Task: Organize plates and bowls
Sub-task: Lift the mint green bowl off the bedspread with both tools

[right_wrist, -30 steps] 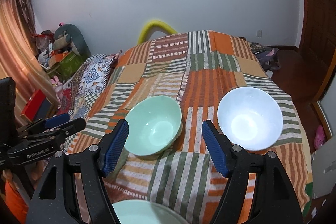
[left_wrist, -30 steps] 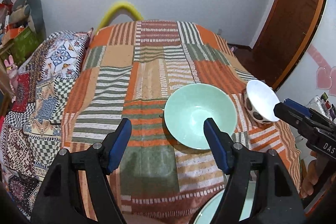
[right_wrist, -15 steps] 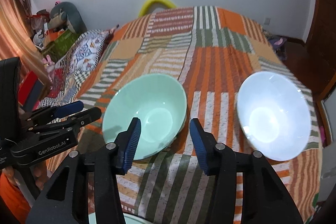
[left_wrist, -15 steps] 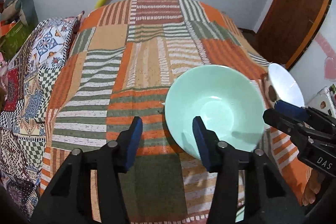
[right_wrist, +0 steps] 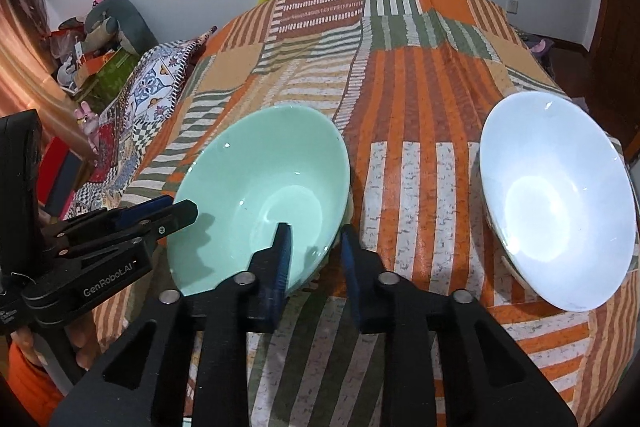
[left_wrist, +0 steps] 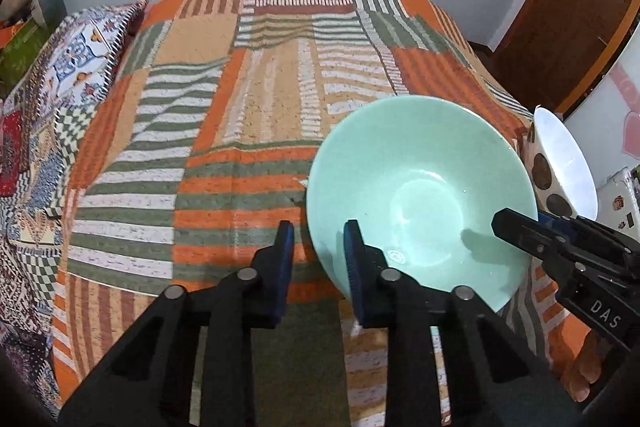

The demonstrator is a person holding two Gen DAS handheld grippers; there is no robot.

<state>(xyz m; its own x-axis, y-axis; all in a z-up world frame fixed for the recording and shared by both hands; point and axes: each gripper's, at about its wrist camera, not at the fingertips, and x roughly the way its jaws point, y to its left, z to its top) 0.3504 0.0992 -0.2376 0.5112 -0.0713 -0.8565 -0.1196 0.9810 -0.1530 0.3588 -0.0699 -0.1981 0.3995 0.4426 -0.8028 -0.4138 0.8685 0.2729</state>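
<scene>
On striped bedspread [left_wrist: 248, 99], glossy mint-green bowl [left_wrist: 420, 183], rim between fingers [left_wrist: 354, 251]

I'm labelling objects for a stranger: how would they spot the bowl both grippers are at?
On the striped patchwork bedspread sit two bowls. Take the mint-green bowl, flanked by both grippers; the white bowl beside it has brown dots outside.
</scene>
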